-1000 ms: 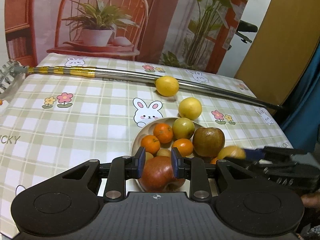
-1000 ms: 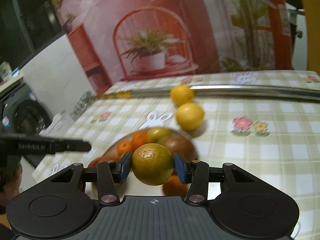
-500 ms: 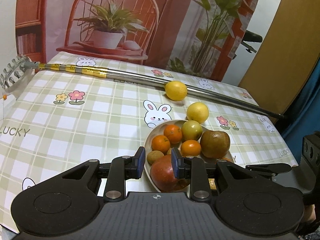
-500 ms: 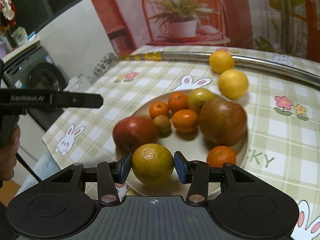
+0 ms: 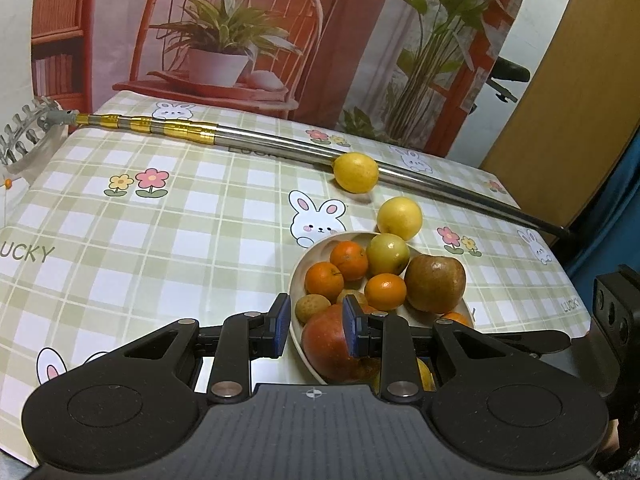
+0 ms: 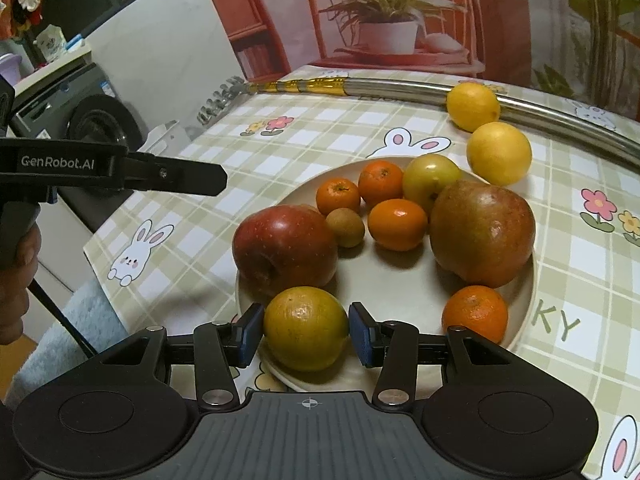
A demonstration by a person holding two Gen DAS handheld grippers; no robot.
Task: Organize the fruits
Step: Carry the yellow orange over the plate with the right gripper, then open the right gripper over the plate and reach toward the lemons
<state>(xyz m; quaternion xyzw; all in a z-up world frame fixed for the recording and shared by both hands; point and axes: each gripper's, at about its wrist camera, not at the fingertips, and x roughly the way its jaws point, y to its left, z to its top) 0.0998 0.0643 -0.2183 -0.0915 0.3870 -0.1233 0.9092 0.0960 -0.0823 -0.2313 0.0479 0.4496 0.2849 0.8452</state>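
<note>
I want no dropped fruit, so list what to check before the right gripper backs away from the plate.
1. Green-orange citrus over the plate: ok, at its near rim.
2. Right gripper has let go: cannot tell; its jaws have just been opening, pads at the citrus's sides.
3. Left gripper free: ok, shut on nothing.
4. Bare room on the plate: ok, in the middle.
5. Yellow fruits collected: not ok, both lie on the tablecloth.

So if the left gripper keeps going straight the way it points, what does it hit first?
Most likely the red apple at the near edge of the plate. The left gripper is shut and empty, aimed down just above it; depth is hard to judge.
</note>
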